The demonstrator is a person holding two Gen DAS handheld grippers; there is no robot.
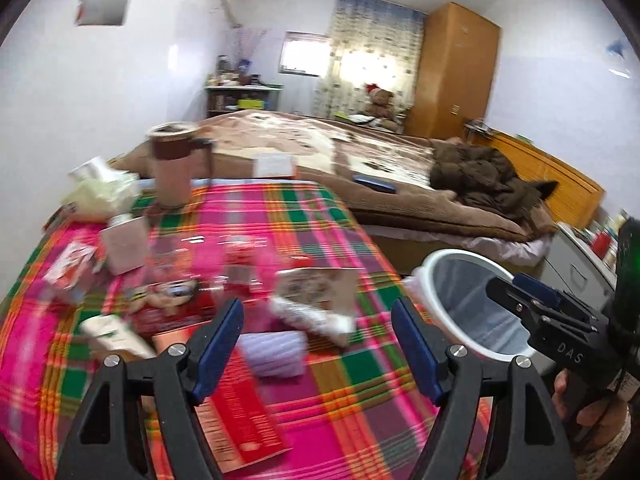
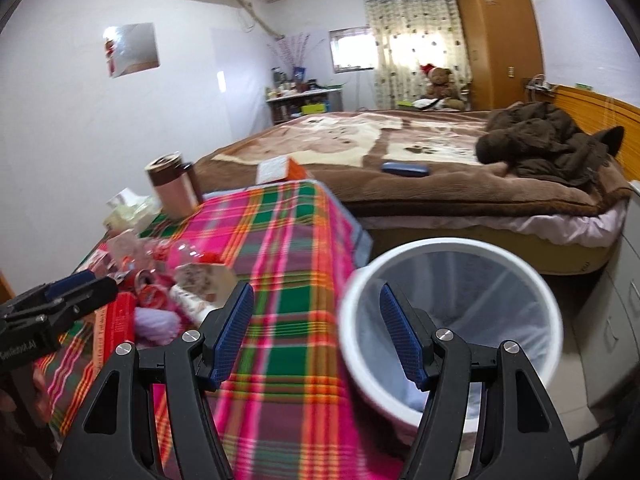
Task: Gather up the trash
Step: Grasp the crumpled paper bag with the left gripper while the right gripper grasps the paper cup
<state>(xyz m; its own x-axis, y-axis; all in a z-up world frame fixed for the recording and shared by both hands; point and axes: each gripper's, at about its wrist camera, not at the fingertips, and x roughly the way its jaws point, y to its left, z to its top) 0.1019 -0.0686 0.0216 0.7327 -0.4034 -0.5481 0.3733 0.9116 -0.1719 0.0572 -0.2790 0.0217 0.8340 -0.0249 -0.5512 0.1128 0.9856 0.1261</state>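
Observation:
Trash lies scattered on the plaid tablecloth (image 1: 320, 220): a lilac wad (image 1: 272, 354), a crumpled patterned wrapper (image 1: 316, 304), a red leaflet (image 1: 240, 420), a crushed red can (image 2: 150, 286) and a clear plastic bottle (image 1: 192, 248). My left gripper (image 1: 318, 320) hangs open just above the cloth, the lilac wad and wrapper lying between its fingers without touching them. A white bin (image 2: 440, 246) with a pale liner stands on the floor beside the table. My right gripper (image 2: 316, 304) is open and empty, over the table's edge and the bin's near rim.
A brown lidded mug (image 1: 172, 168) and a tissue pack (image 1: 100, 196) stand at the table's far left. Behind is a bed (image 2: 400, 188) with a brown jacket (image 2: 548, 140) and a blue case (image 2: 404, 169). A hand holds the right gripper (image 1: 532, 300) near the bin (image 1: 440, 258).

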